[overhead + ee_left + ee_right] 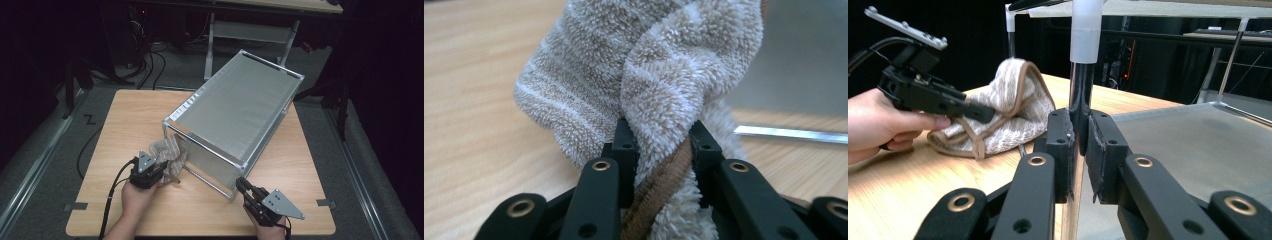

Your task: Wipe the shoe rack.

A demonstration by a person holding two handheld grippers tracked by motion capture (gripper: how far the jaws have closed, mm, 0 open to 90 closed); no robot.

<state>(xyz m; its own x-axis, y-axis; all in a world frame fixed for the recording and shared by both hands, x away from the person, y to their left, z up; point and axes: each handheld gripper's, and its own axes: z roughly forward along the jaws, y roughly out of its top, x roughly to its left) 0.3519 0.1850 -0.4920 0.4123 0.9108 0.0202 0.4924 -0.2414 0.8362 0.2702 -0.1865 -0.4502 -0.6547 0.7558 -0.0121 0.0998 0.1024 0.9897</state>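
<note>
A beige striped towel [171, 152] with a brown hem lies bunched on the wooden table [125, 120], at the near left end of a metal-framed box [240, 110] with grey mesh walls. My left gripper [161, 172] is shut on a fold of the towel [649, 75], its jaws pinching the cloth and hem on both sides [661, 145]. My right gripper [241, 184] is shut on the upright corner post [1080, 90] at the box's near right corner, pads pressed on the tube [1079, 145]. In the right gripper view the towel [1008, 115] and the left gripper [980, 112] sit to the left.
The box lies diagonally across the table and overhangs its far edge. Bare tabletop spreads left of the towel and along the near edge. Cables [150, 65] and another table's white legs [210, 50] stand on the floor behind. Tape marks [75, 206] flank the table.
</note>
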